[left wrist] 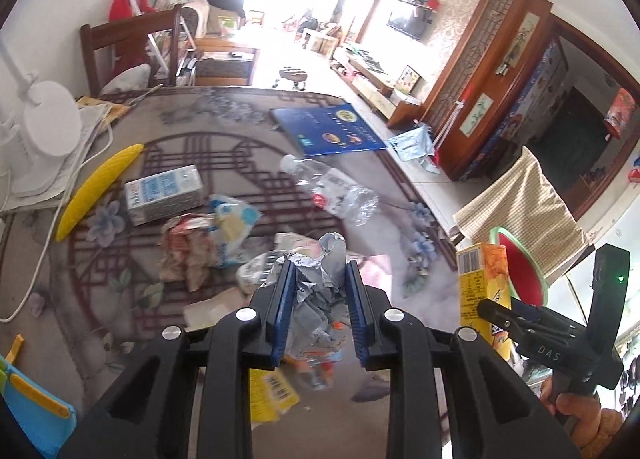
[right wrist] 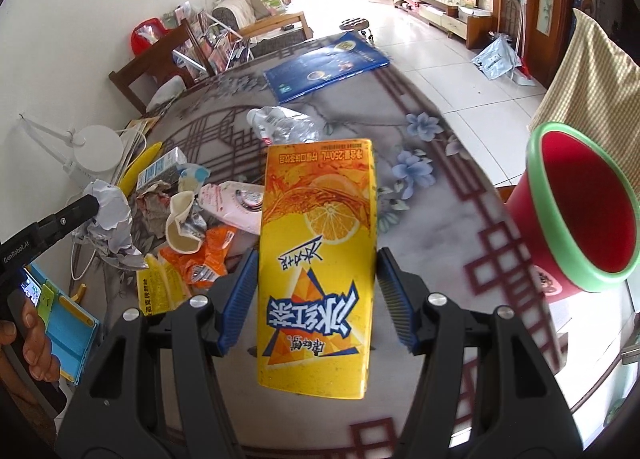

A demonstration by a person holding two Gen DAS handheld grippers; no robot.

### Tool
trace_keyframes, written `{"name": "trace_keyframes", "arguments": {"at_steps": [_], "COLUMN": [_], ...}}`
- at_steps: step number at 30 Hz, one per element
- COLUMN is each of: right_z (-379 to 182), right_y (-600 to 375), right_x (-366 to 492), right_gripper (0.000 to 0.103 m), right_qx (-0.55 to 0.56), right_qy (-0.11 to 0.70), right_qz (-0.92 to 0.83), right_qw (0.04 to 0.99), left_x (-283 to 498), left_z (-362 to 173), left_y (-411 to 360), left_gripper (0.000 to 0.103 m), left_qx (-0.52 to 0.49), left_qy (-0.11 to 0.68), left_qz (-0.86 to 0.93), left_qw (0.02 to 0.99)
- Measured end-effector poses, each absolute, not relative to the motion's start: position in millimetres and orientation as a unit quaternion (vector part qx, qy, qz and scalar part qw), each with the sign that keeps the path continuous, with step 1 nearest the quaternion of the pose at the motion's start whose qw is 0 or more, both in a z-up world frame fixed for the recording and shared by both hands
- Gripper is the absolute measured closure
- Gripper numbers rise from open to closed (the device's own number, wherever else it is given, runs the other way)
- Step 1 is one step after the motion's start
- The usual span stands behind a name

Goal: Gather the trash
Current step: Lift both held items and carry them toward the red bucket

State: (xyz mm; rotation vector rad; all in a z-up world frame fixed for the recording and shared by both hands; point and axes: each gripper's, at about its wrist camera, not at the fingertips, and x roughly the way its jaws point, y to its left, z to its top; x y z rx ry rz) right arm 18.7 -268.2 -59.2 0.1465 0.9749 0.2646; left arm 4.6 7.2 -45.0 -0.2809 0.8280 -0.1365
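Note:
My left gripper (left wrist: 320, 279) is shut on a crumpled silver wrapper (left wrist: 316, 291) and holds it above the trash pile; the wrapper also shows in the right wrist view (right wrist: 110, 219). My right gripper (right wrist: 316, 291) is shut on a yellow iced-tea carton (right wrist: 320, 259), held above the table; the carton shows in the left wrist view (left wrist: 484, 283). A red bin with a green rim (right wrist: 580, 207) stands just right of the carton, mouth open toward me. On the table lie a crushed clear bottle (left wrist: 336, 191), a blue-white milk carton (left wrist: 164, 195) and several wrappers (left wrist: 208, 239).
The round patterned table (right wrist: 440, 187) also holds a blue book (left wrist: 324, 127), a yellow corn-shaped object (left wrist: 96, 191), a white lamp (left wrist: 44, 127) with cord, and a blue tray (left wrist: 36, 407). A wooden chair (left wrist: 128, 47) stands behind. A towel-draped chair (left wrist: 524, 203) is on the right.

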Motion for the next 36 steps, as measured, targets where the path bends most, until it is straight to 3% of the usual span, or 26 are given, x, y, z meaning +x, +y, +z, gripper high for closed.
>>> {"name": "trace_keyframes", "arguments": {"at_steps": [36], "right_z": [-43.7], "right_y": [-482.0], "right_x": [63.8], "right_gripper": [0.045], "right_qx": [0.109], "right_qy": [0.436], "right_qz": [0.104], "right_qw": [0.887], "left_x": [47.3], "left_z": [-41.0], "left_y": [-218.4], "left_gripper": [0.080], "left_qx": [-0.110], "left_qy": [0.427], "left_qz": [-0.108], "left_qw": [0.891]}}
